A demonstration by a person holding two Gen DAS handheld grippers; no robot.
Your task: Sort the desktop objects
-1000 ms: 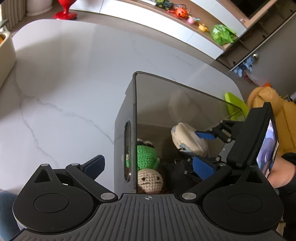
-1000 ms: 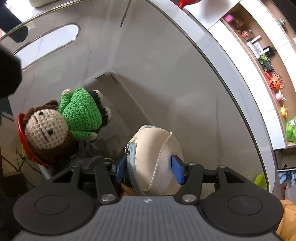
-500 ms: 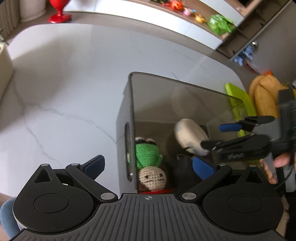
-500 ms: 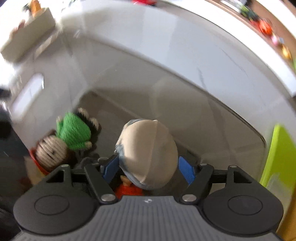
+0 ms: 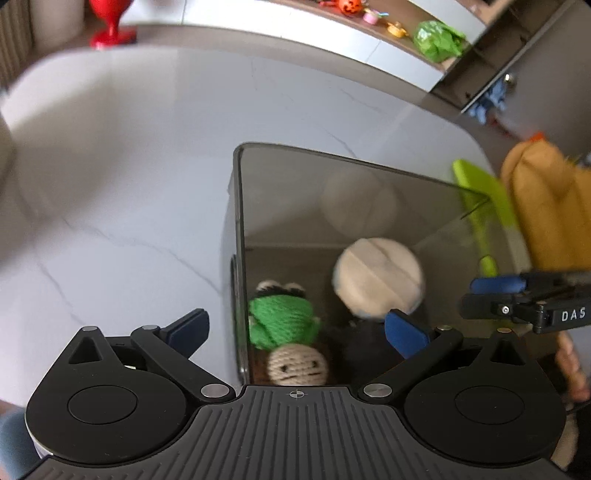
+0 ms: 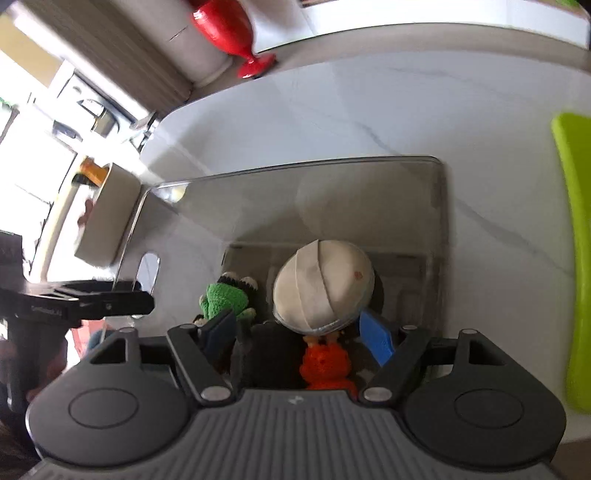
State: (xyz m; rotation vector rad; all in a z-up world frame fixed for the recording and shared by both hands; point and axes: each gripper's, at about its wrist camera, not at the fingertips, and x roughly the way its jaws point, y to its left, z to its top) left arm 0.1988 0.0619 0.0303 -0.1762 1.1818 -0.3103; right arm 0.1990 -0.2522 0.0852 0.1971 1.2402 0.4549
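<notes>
A smoked clear bin (image 5: 332,173) (image 6: 295,177) stands on the white marble table. Inside lie a crocheted doll in green (image 5: 282,321) (image 6: 225,301), a cream zip pouch (image 5: 376,277) (image 6: 323,282) and an orange crocheted toy (image 6: 325,365). My left gripper (image 5: 295,330) is open and empty, its fingers astride the bin's left wall. My right gripper (image 6: 297,332) is open and empty above the bin, with the pouch lying free between and below its fingers. It also shows in the left wrist view (image 5: 495,291) at the right edge.
A lime green tray (image 6: 576,258) (image 5: 484,199) lies right of the bin. A cream box (image 6: 107,218) sits at the table's far left. A red vase (image 6: 229,33) (image 5: 110,26) stands on the floor beyond the table. An orange plush (image 5: 546,206) is at the right.
My right gripper opened, let go of the cream pouch into the bin, and drew back upward and to the right. My left gripper stayed open at the bin's left wall.
</notes>
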